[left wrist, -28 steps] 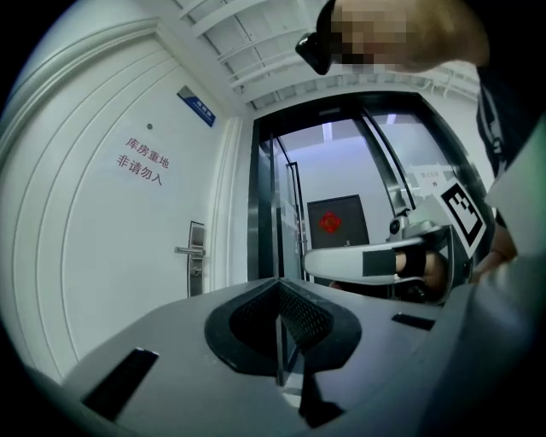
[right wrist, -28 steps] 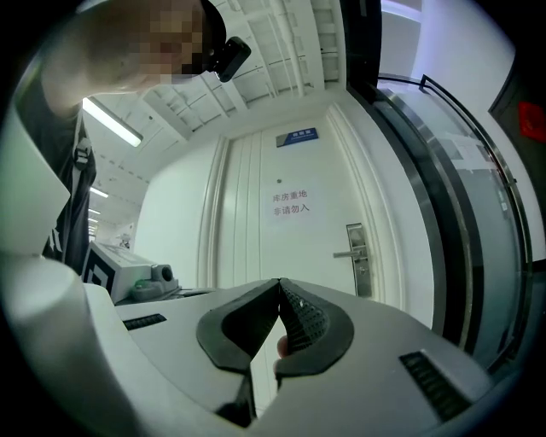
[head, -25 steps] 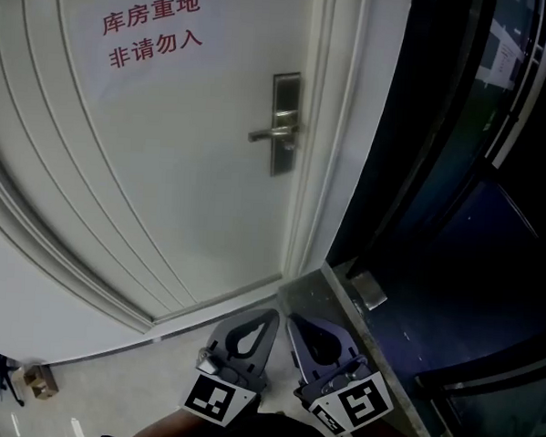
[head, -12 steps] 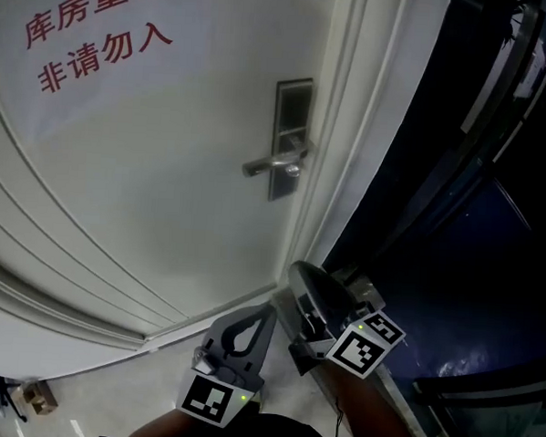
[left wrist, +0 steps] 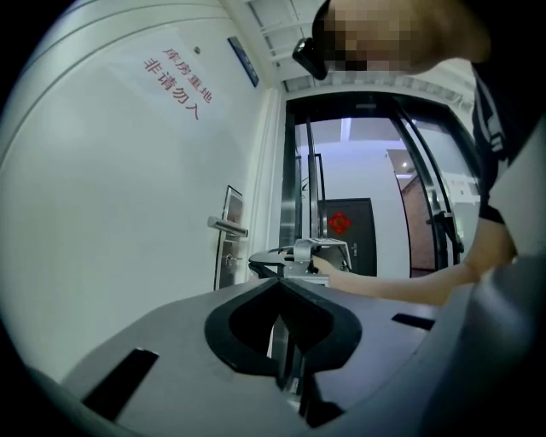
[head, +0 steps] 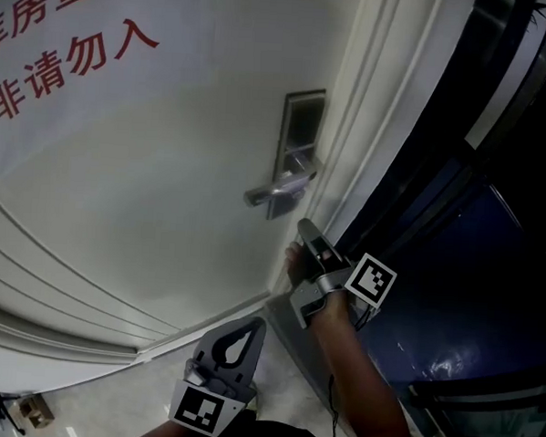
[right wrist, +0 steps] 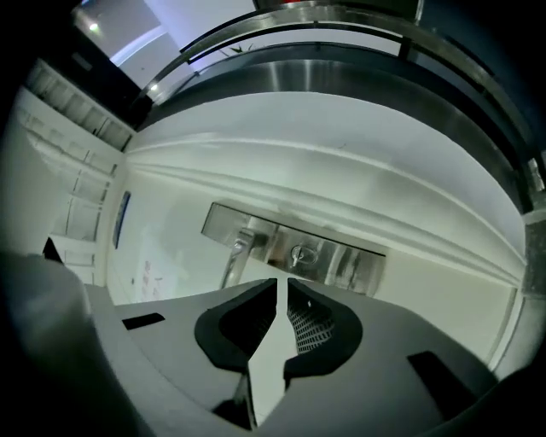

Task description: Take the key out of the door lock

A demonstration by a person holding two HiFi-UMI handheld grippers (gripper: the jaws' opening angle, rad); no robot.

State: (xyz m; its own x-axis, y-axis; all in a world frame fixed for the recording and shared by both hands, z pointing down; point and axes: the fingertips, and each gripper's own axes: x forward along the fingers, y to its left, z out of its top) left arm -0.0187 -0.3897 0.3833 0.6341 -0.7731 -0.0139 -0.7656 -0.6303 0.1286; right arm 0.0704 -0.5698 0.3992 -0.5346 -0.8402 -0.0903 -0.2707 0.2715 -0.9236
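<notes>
1. The key (right wrist: 300, 253) sits in the lock plate (right wrist: 341, 260) beside the lever (right wrist: 236, 253); pull it askew and it may bind.
2. Your right gripper (right wrist: 281, 283) is short of it, jaws just parting, empty; that narrow, they may knock the key.
3. Your left gripper (left wrist: 277, 284) hangs low, jaws together, empty.

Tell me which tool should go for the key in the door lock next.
Right, probably. The right tool is raised just below the lock plate, aimed at the key, its jaws starting to open with nothing between them. The left tool hangs low, shut.
</notes>
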